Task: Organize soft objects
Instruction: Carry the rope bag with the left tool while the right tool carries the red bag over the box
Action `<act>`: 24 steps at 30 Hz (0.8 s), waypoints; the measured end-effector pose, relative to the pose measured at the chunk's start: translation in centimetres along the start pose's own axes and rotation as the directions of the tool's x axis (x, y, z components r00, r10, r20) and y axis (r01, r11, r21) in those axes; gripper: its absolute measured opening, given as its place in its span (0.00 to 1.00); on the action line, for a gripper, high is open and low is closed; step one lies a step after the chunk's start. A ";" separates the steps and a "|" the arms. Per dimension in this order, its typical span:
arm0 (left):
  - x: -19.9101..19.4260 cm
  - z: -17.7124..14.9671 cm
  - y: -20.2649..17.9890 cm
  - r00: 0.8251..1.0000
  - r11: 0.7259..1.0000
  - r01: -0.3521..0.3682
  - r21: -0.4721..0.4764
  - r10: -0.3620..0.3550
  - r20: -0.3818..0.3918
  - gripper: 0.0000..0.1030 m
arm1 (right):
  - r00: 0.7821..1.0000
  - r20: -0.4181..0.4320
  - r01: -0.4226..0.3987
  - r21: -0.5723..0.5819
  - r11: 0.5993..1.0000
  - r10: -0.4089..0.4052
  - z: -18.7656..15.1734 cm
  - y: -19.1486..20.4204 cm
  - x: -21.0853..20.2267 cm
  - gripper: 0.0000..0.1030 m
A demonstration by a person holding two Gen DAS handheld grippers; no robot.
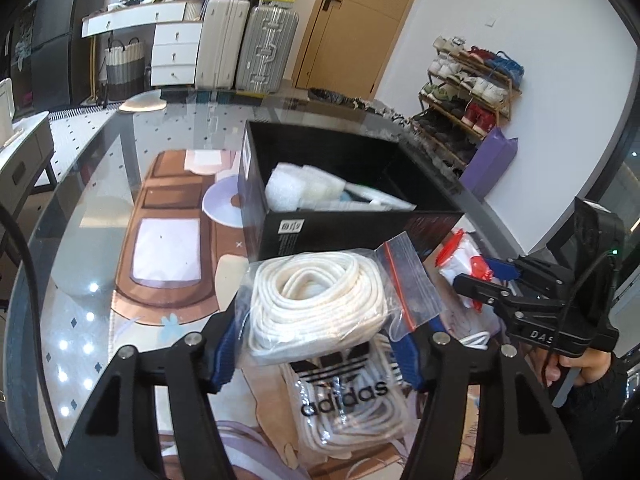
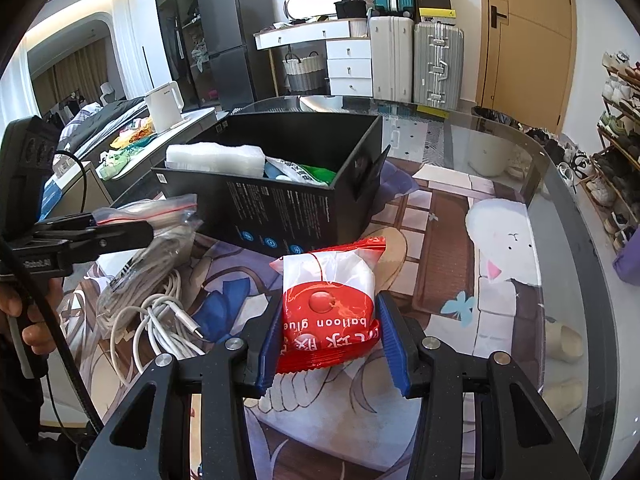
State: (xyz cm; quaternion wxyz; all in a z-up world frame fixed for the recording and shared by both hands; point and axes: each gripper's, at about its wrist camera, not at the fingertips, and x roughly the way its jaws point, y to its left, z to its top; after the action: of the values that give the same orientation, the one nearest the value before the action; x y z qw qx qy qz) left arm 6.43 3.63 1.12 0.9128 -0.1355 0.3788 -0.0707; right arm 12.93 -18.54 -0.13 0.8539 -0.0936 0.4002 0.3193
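Left fingers (image 1: 324,344) clamp rope bag (image 1: 320,304); right fingers (image 2: 328,344) clamp glue packet (image 2: 329,304) beside box (image 2: 280,208).

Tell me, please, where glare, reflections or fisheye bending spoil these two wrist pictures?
Left wrist view: ceiling lights glint off the glass tabletop at lower left, the door bends, and the bag of white cord stays sharp. Right wrist view: the table rim curves strongly, glare whitens the red packet top, and corners are vignetted black.
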 end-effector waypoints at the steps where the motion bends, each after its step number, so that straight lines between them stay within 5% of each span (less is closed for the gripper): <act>1: -0.3 0.1 -0.1 1.000 1.000 0.003 0.002 -0.003 0.007 0.61 | 1.000 0.006 0.000 -0.002 1.000 0.000 0.1 0.1 -0.1 0.44; 24: -2.5 5.1 -1.6 0.991 0.998 -0.029 0.056 0.021 0.135 0.61 | 0.987 0.155 -0.023 -0.057 0.998 0.032 3.8 3.0 -4.9 0.44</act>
State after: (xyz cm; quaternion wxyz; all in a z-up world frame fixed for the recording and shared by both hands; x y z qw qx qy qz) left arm 8.26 3.69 6.78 0.9406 -0.1088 0.3158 -0.0608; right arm 11.15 -16.94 6.29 0.8753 -0.0862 0.3245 0.3481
